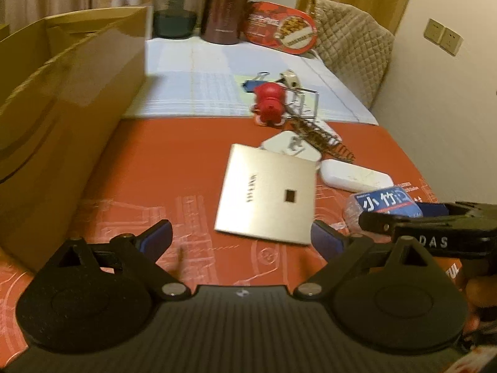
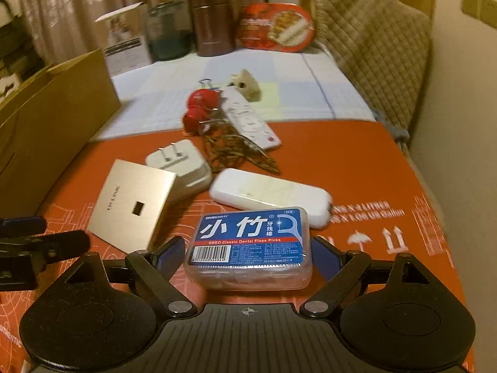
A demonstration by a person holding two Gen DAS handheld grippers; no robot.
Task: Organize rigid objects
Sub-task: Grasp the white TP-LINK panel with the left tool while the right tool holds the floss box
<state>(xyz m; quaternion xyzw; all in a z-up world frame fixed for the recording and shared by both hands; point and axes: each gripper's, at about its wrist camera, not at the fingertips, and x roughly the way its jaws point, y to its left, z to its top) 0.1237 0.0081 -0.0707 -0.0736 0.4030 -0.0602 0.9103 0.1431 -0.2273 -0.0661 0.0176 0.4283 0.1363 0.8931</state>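
A clear floss-pick box with a blue label [image 2: 248,245] lies on the orange table cover between the open fingers of my right gripper [image 2: 247,255]; whether the pads touch it I cannot tell. It also shows in the left wrist view [image 1: 385,203], partly hidden behind the right gripper. My left gripper [image 1: 240,237] is open and empty, just in front of a silver wall plate [image 1: 268,194], which also shows in the right wrist view [image 2: 133,205]. Beyond lie a white plug adapter [image 2: 178,164], a white case [image 2: 270,194], a red figurine [image 1: 270,102] and a white remote [image 2: 248,118].
An open cardboard box [image 1: 62,102] stands at the left. A brown hair clip [image 2: 239,152], a binder clip [image 1: 256,80] and a small beige figure [image 2: 245,84] lie further back. A dark jar [image 1: 175,9], brown canister [image 1: 225,9] and red tin [image 1: 279,28] line the far edge.
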